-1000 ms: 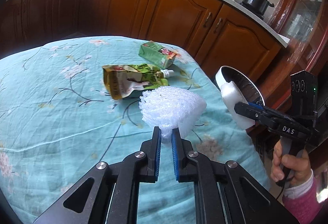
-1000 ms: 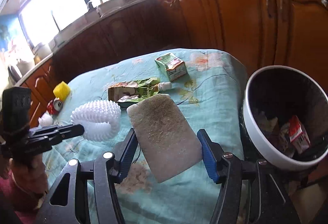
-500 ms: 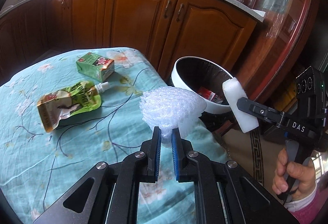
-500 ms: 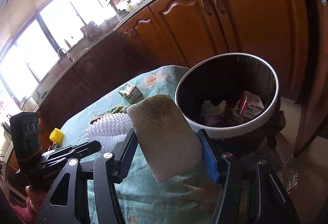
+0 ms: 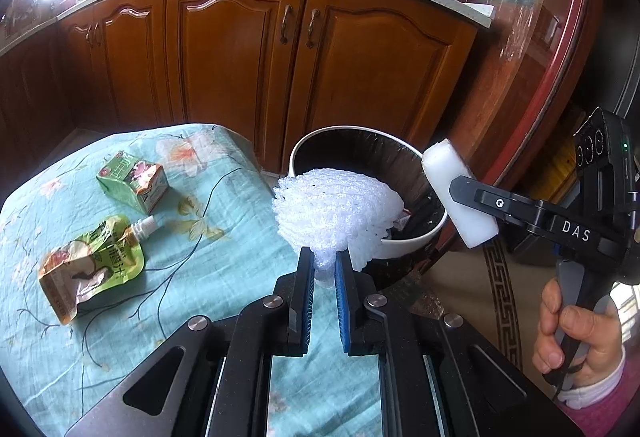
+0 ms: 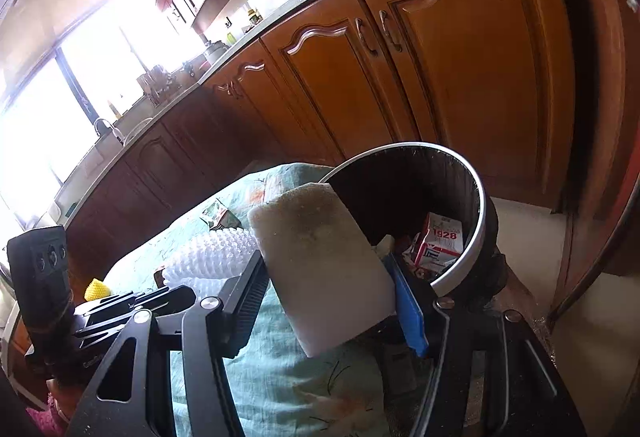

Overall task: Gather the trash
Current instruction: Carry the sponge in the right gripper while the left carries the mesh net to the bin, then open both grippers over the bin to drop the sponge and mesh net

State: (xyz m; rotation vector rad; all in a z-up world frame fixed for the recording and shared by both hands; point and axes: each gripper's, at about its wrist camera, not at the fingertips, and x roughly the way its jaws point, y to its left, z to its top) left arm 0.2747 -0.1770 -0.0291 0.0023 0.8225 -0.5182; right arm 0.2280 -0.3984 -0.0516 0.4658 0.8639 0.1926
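Fingers [image 5: 306,279] pinch foam net [image 5: 338,213] before trash bin [image 5: 412,245].

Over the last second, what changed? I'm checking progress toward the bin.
Both grippers swung from over the table toward the bin. The left gripper carried the foam net to its rim; the right gripper brought the sponge beside it. Both grips stayed shut; carton and pouch stayed put.
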